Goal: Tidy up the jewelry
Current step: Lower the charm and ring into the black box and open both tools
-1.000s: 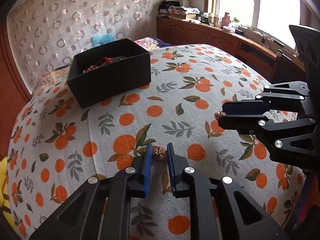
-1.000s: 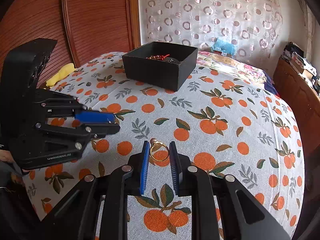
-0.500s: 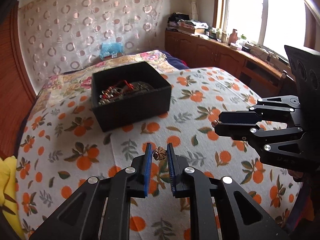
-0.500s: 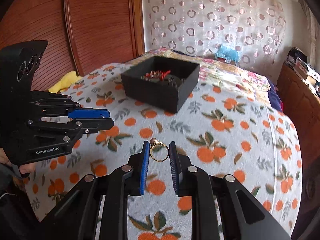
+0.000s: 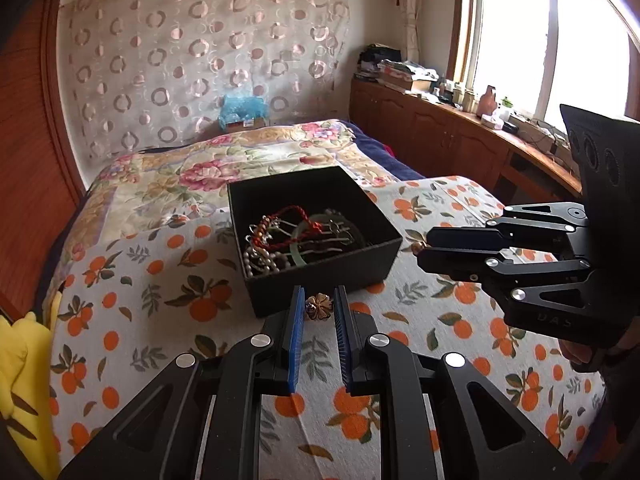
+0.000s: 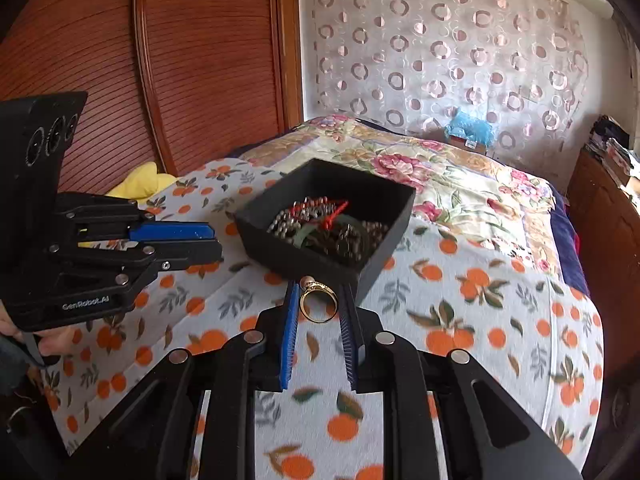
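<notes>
Both grippers have risen off the orange-print bedspread (image 5: pixel 132 292) and closed in on the black box (image 5: pixel 320 276), which looked farther off and showed little of its inside 1 second ago; now its tangle of beads, red cord and a green bangle is plain to see.

Bedspread first, then the box resting on it, then the 2 tools, then their loads. The left gripper (image 5: pixel 319 308) has its blue pads clamped on a small flower-shaped piece (image 5: pixel 319 306), hanging just short of the box's near wall. The right gripper (image 6: pixel 319 306) is pinched on a gold ring (image 6: pixel 318 307) with a small bead on top, also just before the box's near corner.

Both pieces look light, hard and slick, likely to twist or slip in the pads; the ring's band, gripped across its width as it is, seems the safest hold, and the flower's edges likewise.

Readable writing: "GenRobot.AI" on the left gripper's body in the right wrist view.
</notes>
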`<state>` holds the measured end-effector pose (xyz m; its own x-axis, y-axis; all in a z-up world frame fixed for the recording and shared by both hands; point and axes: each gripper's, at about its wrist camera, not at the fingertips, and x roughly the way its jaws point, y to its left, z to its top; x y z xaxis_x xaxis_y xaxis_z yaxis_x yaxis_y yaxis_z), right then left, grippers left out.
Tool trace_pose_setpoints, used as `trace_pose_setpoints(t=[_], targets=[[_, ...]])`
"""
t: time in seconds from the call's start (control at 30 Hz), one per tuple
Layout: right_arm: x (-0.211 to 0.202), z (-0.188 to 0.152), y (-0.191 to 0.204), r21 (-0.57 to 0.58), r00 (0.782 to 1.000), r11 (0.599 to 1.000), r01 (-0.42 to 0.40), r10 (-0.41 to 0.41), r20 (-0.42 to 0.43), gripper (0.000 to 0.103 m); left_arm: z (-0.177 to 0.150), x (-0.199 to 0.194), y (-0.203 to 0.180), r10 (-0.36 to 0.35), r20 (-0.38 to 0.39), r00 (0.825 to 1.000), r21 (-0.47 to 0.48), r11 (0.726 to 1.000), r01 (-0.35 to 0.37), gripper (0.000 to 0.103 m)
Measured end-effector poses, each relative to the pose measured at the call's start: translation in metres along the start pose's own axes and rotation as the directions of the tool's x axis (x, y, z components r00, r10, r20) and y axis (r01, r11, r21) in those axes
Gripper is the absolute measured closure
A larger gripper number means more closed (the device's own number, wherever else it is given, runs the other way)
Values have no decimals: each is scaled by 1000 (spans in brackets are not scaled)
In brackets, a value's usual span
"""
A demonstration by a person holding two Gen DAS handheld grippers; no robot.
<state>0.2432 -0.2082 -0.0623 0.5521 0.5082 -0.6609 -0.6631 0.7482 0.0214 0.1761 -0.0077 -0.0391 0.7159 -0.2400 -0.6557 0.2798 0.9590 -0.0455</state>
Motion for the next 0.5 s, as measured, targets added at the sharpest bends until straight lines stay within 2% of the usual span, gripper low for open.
trace_pose_setpoints(t=[0.5], targets=[[52, 56, -22, -7, 1000, 1000, 9, -9, 3, 81, 30, 12, 27, 17, 26, 1000, -25, 1000, -17, 89]])
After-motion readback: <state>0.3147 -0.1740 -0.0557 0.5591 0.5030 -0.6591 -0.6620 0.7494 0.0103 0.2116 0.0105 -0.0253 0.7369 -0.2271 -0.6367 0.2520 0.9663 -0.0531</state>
